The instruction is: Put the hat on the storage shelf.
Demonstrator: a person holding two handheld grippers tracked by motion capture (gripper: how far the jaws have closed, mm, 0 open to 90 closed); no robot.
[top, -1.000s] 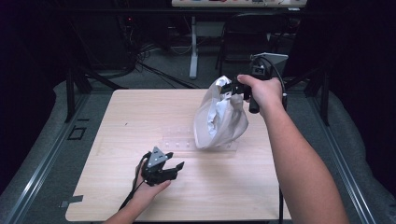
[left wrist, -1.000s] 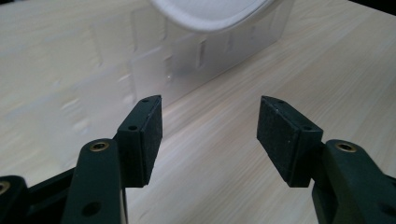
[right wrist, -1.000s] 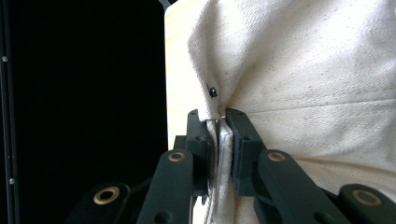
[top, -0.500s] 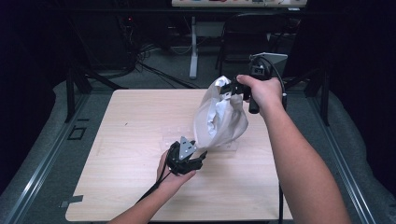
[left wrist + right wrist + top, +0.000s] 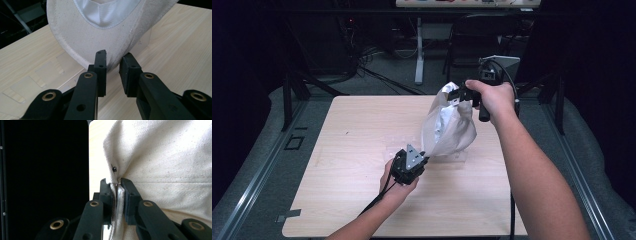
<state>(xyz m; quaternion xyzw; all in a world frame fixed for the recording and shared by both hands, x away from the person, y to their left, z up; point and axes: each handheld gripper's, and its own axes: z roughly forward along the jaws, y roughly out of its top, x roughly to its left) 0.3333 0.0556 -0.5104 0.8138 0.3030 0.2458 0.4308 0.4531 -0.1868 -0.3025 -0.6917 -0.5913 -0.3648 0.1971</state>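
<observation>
A cream cloth cap [image 5: 447, 127] with a white lining [image 5: 105, 12] hangs above the table. My right gripper [image 5: 460, 95] holds it up by its top, and in the right gripper view that gripper [image 5: 116, 183] is shut on a fold of the cap's cloth [image 5: 162, 157]. My left gripper [image 5: 422, 159] is low at the cap's bottom edge. In the left gripper view it [image 5: 113, 65] stands open, with the stitched rim of the cap [image 5: 82, 42] dipping just into the gap between its jaws.
The wooden table [image 5: 342, 130] carries a clear plastic stand [image 5: 452, 157] right under the cap and flat clear pieces [image 5: 47, 75] to its left. Dark floor, cables and a chair lie beyond the far edge. A cable trails from my left gripper toward the front edge.
My left gripper has moved right and forward across the table, from the front left up to the cap's lower edge. The right gripper and cap have stayed put.
</observation>
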